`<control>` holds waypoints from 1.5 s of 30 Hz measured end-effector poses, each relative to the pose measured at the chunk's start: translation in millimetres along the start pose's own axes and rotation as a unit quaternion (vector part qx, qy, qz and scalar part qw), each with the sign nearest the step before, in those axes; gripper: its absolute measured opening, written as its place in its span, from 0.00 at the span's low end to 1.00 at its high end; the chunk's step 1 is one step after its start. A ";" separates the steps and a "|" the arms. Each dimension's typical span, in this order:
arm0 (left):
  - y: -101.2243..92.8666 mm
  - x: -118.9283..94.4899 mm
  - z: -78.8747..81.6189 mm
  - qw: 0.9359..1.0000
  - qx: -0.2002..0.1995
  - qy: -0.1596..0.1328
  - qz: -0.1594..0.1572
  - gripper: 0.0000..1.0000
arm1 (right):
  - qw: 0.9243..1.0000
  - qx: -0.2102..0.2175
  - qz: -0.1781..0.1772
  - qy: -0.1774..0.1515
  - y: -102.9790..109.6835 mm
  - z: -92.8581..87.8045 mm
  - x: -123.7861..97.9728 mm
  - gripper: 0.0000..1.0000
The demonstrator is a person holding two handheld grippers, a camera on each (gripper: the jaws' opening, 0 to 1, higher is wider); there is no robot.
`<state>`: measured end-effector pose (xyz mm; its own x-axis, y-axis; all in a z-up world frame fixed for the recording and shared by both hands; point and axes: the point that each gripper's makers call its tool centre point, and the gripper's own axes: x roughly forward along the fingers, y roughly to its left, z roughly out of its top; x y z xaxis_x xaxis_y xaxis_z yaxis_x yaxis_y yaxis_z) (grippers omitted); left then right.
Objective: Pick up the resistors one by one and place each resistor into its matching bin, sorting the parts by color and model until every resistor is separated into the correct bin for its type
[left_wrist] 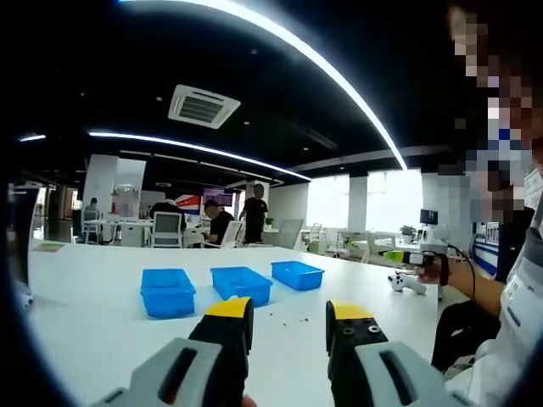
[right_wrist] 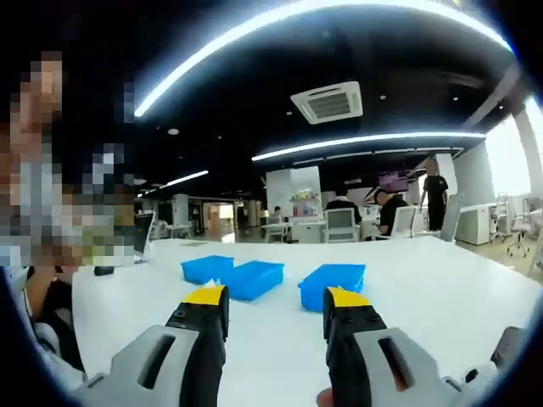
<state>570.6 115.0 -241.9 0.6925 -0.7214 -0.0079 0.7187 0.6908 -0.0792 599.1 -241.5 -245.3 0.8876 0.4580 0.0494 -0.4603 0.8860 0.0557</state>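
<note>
A white counter (left_wrist: 102, 331) stands in an open office with ceiling light strips. Three blue bins (left_wrist: 168, 292) sit in a row on it. Small dark specks, likely resistors (left_wrist: 299, 320), lie beside the bins, too small to identify. The left gripper (left_wrist: 290, 318) and right gripper (right_wrist: 273, 307) hold their jaws wide apart, empty.

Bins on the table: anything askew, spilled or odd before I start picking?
Nothing stands out. Three blue bins sit upright in a rough row on the white table, small dark specks lie loose before them, and both grippers are open, holding nothing.
</note>
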 end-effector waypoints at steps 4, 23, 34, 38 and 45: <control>0.6 0.2 -0.5 1.000 -0.001 0.001 0.000 0.36 | 1.000 0.003 0.020 0.004 17.4 -8.6 -14.6 0.47; 0.2 -1.3 0.4 1.000 0.002 0.000 0.001 0.36 | 0.985 -0.104 0.093 0.103 53.3 -8.3 30.1 0.42; 2.3 -2.7 0.3 1.000 0.002 0.000 0.004 0.36 | 0.939 -0.215 0.185 0.194 90.0 -18.1 92.4 0.40; 4.9 -4.2 0.9 1.000 0.001 -0.001 0.007 0.36 | 0.920 -0.237 0.215 0.226 95.1 -28.8 116.3 0.39; 7.1 -4.0 -0.9 1.000 0.000 0.001 0.008 0.36 | 0.875 -0.272 0.270 0.294 108.9 -60.0 157.9 0.33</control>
<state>572.9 122.8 -243.4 0.7044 -0.7097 -0.0115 0.7069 0.7029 -0.0791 690.1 -68.4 -291.2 0.4719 0.6372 -0.6093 -0.8814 0.3578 -0.3085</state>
